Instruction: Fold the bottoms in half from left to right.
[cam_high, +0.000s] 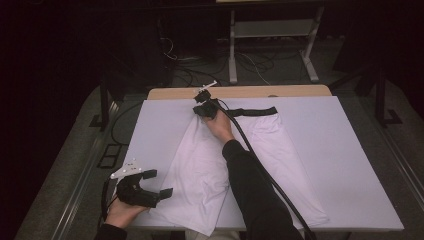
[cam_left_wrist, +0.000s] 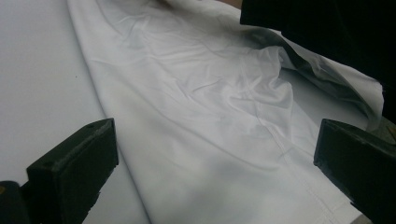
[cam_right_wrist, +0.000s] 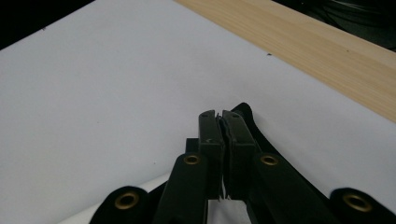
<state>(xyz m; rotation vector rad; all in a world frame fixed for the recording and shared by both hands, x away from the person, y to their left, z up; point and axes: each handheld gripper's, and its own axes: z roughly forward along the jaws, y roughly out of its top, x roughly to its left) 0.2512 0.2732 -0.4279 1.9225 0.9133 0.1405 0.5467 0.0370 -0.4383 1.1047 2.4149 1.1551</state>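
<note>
The left gripper (cam_left_wrist: 215, 163) holds its two black fingers (cam_left_wrist: 74, 163) wide apart, nothing between them. Beyond lies a white, glossy, creased fabric garment (cam_left_wrist: 205, 98) with a stitched hem, spread on the pale worktop (cam_left_wrist: 37, 79). A dark sleeve (cam_left_wrist: 327, 28) crosses the upper right corner.

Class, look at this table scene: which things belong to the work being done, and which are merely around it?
In use: white shorts with black waistband; right gripper, shut on the waistband; left gripper, open near the hem.

Merely around: white table cover; wooden table edge; floor cables; metal stand.
</note>
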